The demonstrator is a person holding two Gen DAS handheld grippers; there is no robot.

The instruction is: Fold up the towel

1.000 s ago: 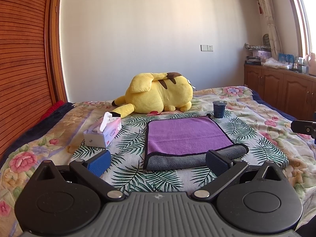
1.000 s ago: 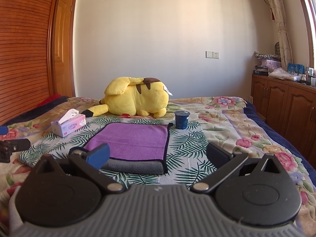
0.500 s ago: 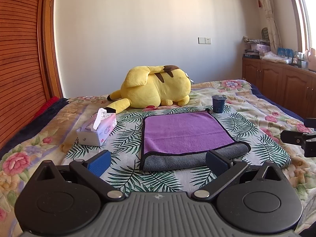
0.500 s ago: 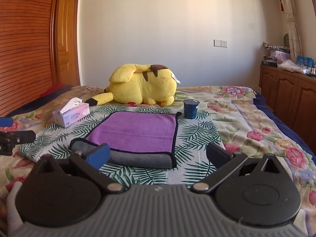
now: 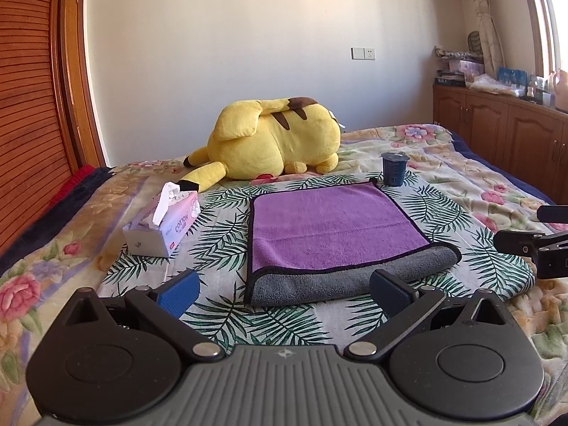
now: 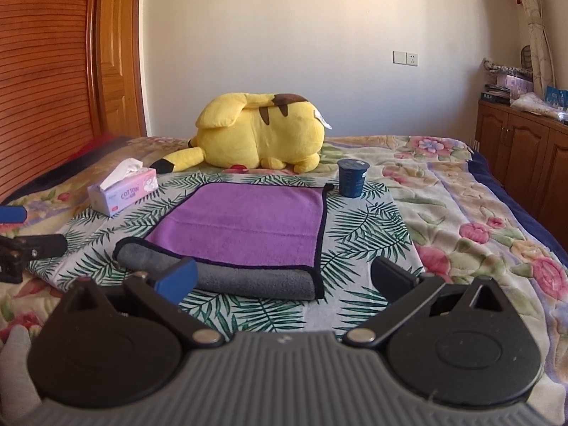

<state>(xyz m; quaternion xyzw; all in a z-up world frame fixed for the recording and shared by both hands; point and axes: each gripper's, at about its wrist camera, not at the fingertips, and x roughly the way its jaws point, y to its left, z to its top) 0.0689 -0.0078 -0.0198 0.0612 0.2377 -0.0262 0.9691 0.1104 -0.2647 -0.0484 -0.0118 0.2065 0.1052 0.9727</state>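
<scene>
A purple towel point(image 5: 330, 223) with a grey underside and black trim lies flat on the leaf-patterned cloth on the bed, its near edge turned over to show grey. It also shows in the right wrist view point(image 6: 248, 223). My left gripper point(image 5: 284, 293) is open and empty, just short of the towel's near left edge. My right gripper point(image 6: 282, 277) is open and empty, near the towel's near right corner. The right gripper point(image 5: 532, 245) shows at the right edge of the left wrist view, and the left gripper point(image 6: 21, 245) at the left edge of the right wrist view.
A yellow plush toy point(image 5: 273, 138) lies beyond the towel. A dark blue cup point(image 5: 393, 168) stands at the towel's far right corner. A tissue box point(image 5: 165, 222) sits to the left. Wooden cabinets point(image 5: 504, 138) line the right wall, a wooden door point(image 5: 35, 88) the left.
Both grippers have moved slightly closer to the towel's near edge and lowered a little. The towel has not moved and both grippers stay open.
</scene>
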